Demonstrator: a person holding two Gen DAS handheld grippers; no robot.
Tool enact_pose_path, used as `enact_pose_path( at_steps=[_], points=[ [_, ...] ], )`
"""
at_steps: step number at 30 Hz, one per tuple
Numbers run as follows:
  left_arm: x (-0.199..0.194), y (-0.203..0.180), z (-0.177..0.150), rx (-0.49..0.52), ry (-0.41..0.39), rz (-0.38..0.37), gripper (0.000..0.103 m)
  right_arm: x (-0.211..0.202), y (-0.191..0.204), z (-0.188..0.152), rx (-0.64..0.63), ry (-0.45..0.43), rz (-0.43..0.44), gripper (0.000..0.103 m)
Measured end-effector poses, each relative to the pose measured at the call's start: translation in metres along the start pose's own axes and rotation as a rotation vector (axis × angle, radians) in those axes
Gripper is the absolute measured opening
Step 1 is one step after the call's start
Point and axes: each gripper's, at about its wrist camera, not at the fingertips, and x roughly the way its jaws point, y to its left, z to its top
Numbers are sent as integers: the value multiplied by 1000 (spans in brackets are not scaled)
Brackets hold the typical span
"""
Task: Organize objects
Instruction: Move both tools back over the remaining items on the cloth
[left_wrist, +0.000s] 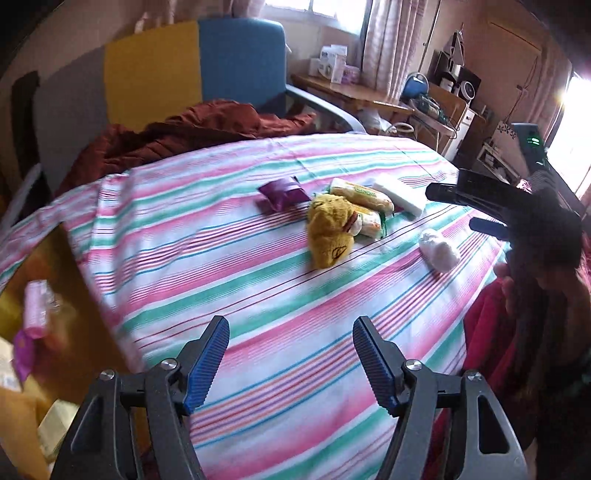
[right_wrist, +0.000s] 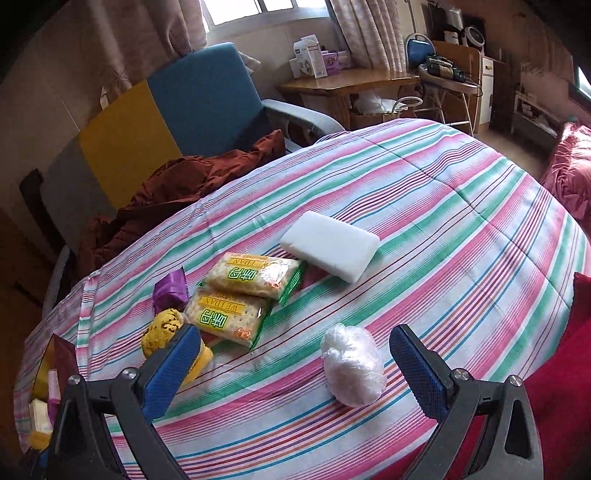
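Several objects lie on the striped bedspread (left_wrist: 258, 295): a purple packet (left_wrist: 282, 192), a yellow plush toy (left_wrist: 330, 232), two cracker packs (left_wrist: 364, 197), a white foam block (left_wrist: 400, 194) and a crumpled white plastic ball (left_wrist: 439, 251). My left gripper (left_wrist: 291, 328) hovers open over bare cloth, well short of them. My right gripper (right_wrist: 295, 332) is also open. The plastic ball (right_wrist: 352, 365) lies between its fingers, nearer the right one and untouched. The cracker packs (right_wrist: 240, 295), foam block (right_wrist: 330, 245) and purple packet (right_wrist: 170, 290) lie beyond. The plush toy (right_wrist: 164, 328) is partly hidden by the left finger.
A box (left_wrist: 37, 295) holding pink and yellow items stands off the bed's left edge. Rust-brown cloth (left_wrist: 184, 136) is heaped at the bed's far side, before a blue and yellow chair (left_wrist: 240, 62). A wooden desk (right_wrist: 347, 83) stands beyond. Red fabric (right_wrist: 554, 369) borders the right edge.
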Motion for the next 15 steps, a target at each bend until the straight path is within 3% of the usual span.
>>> enact_pose_path(
  at_steps=[15],
  points=[
    [96, -23, 71, -79, 65, -81, 70, 8, -6, 2, 39, 59, 121, 103]
  ],
)
